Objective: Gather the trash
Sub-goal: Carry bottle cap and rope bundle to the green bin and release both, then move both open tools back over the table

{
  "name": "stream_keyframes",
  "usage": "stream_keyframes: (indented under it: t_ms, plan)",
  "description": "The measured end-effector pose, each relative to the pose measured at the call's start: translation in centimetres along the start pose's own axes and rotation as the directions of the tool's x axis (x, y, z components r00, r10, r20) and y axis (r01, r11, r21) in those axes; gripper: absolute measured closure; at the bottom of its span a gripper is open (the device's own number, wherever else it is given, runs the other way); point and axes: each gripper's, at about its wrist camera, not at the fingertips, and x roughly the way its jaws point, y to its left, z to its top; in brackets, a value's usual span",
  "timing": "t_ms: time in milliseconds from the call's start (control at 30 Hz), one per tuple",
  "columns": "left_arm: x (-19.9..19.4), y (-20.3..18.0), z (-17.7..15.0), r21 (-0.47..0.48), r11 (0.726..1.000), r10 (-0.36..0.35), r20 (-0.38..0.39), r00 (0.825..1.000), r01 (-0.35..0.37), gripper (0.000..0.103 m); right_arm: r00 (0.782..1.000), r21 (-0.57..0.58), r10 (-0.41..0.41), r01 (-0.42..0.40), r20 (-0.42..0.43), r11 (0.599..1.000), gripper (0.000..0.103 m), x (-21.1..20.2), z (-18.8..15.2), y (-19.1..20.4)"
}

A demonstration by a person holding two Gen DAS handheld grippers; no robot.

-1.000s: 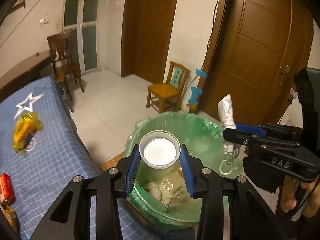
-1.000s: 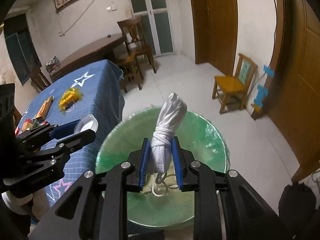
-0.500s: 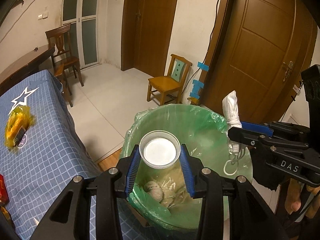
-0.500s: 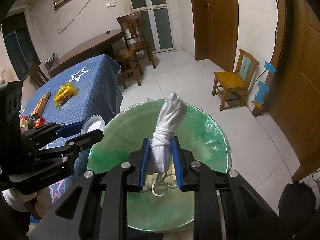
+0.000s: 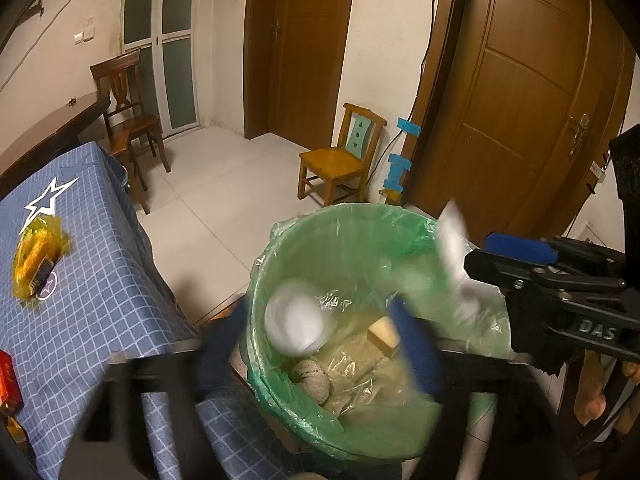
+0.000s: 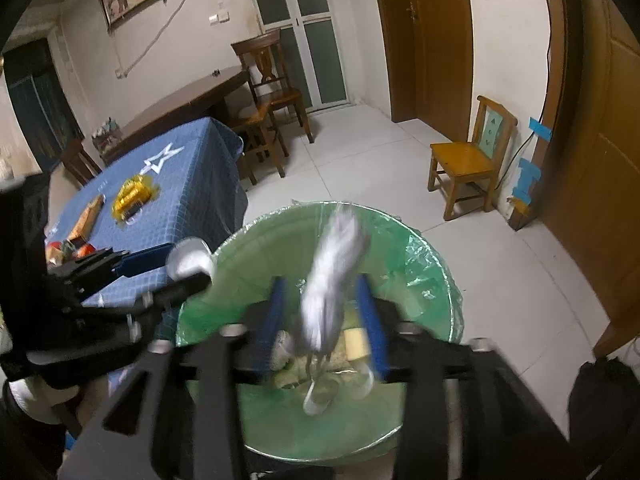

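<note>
A bin lined with a green bag (image 5: 360, 224) (image 6: 432, 272) stands beside the blue table. My left gripper (image 5: 320, 340) is open above it, its jaws spread wide and blurred. A white plastic cup (image 5: 296, 326) falls free between them into the bin; in the right wrist view it shows blurred at the left gripper's tip (image 6: 188, 258). My right gripper (image 6: 324, 320) is open over the bin. A knotted white bag (image 6: 332, 276) drops loose between its jaws; in the left wrist view it shows blurred (image 5: 456, 256) at the bin's right rim. Wrappers and a yellow block (image 5: 384, 332) lie inside.
The blue checked table (image 5: 88, 312) holds a yellow packet (image 5: 36, 260) (image 6: 134, 196), a red packet (image 5: 8, 380) and a brown box (image 6: 88, 214). A small wooden chair (image 5: 340, 156) stands by the wall, near brown doors (image 5: 520, 100). White tiled floor lies beyond the bin.
Both grippers have opened. The white cup has left the left jaws and the knotted bag has left the right jaws; both are falling into the bin.
</note>
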Motion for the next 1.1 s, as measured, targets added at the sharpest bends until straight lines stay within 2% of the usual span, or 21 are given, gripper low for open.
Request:
stream_keyframes:
  t_ms: [567, 700, 800, 933, 1100]
  plan:
    - [-0.9, 0.3, -0.4, 0.001, 1.000, 0.008, 0.003, 1.000, -0.008, 0.017, 1.000, 0.003, 0.008, -0.008, 0.027, 1.000, 0.055, -0.9, 0.0, 0.1]
    - [-2.2, 0.6, -0.9, 0.010, 1.000, 0.001, 0.009, 1.000, -0.001, 0.017, 0.997, -0.015, 0.029, -0.028, 0.073, 0.999, 0.055, -2.0, 0.0, 1.6]
    - [-4.0, 1.3, -2.0, 0.025, 1.000, 0.012, 0.025, 1.000, -0.012, 0.017, 0.991, -0.052, 0.052, -0.046, 0.121, 0.998, 0.046, -3.1, -0.6, 3.8]
    - [-6.9, 4.5, -4.7, 0.024, 0.999, 0.035, 0.022, 0.999, -0.035, 0.017, 0.984, -0.113, 0.113, -0.098, 0.135, 0.989, 0.045, -3.4, -1.5, 7.3]
    - [-11.6, 10.9, -8.8, -0.052, 0.994, 0.094, 0.009, 0.996, -0.093, 0.017, 0.972, -0.190, 0.214, -0.193, 0.097, 0.963, 0.045, -2.2, -2.7, 12.3]
